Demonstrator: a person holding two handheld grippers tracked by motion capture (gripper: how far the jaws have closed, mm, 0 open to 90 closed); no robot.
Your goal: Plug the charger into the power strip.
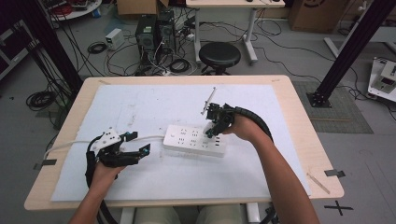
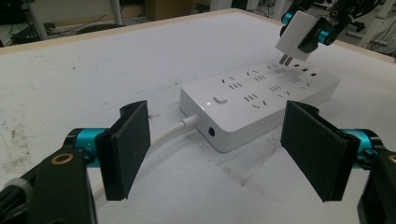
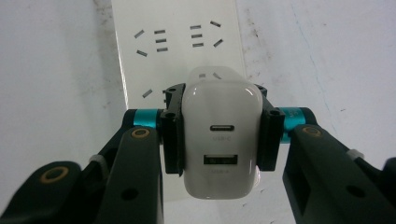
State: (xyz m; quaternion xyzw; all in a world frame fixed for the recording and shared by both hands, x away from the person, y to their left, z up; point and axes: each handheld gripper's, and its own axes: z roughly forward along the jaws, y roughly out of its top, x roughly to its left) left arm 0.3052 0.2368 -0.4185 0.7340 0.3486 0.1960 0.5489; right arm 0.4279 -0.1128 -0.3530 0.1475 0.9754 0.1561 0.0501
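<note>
Surface (image 1: 289,140): pale sheet covers most of it, wide bare room all around the strip.
Power strip (image 1: 194,140): white, lying flat mid-surface, well clear of every edge.
Left tongs (image 1: 141,143): spread open, empty, near the strip's cord end.
Right tongs (image 3: 219,135): clamped on the white charger (image 3: 221,135), prongs just above the strip's far end.

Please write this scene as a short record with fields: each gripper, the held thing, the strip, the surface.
right gripper: shut on the white charger, prongs just above the power strip
left gripper: open, holds nothing, beside the strip's cable end
power strip: white, lies flat, no plug in it
table: wooden, covered by a white sheet
</note>
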